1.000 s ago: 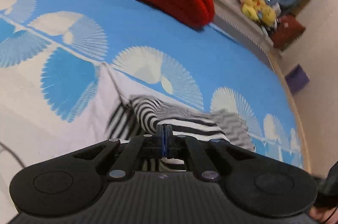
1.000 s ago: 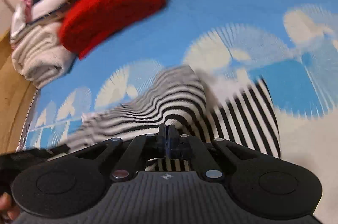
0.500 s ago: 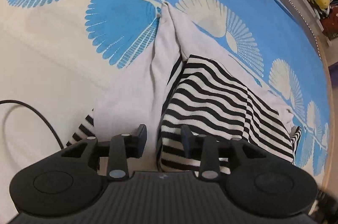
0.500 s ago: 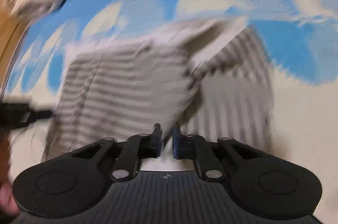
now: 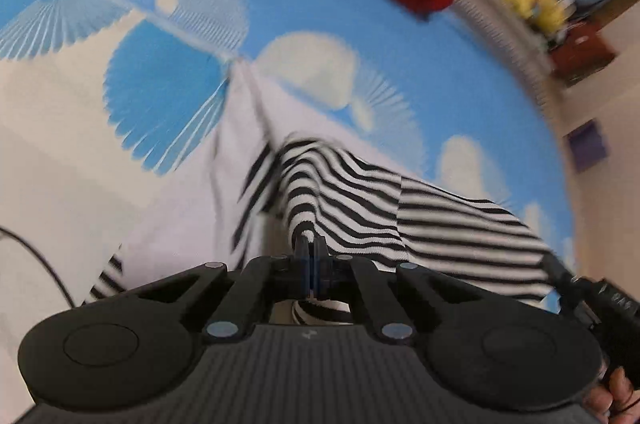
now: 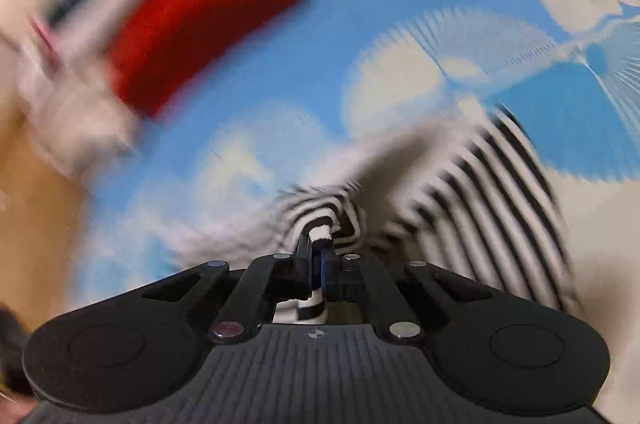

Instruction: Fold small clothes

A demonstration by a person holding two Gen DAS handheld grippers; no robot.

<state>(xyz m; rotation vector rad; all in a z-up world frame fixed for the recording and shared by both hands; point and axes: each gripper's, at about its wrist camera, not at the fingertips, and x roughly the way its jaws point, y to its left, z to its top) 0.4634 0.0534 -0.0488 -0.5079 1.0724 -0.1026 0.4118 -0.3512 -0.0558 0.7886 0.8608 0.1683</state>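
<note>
Left tongs (image 5: 310,256) just closed — striped garment (image 5: 400,207) being pinched. Right tongs (image 6: 316,256) also just closed, same garment's edge being gripped above blue patterned mat (image 5: 460,79).

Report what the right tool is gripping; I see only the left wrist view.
Observer: The right tool is shut on a bunched fold of the black-and-white striped knit garment; a strip of it shows behind the pads too.
Operator: Name whatever lies next to the red folded knit.
Observer: In the right wrist view a pile of whitish folded cloth, badly blurred, lies against it on the picture's left side.
</note>
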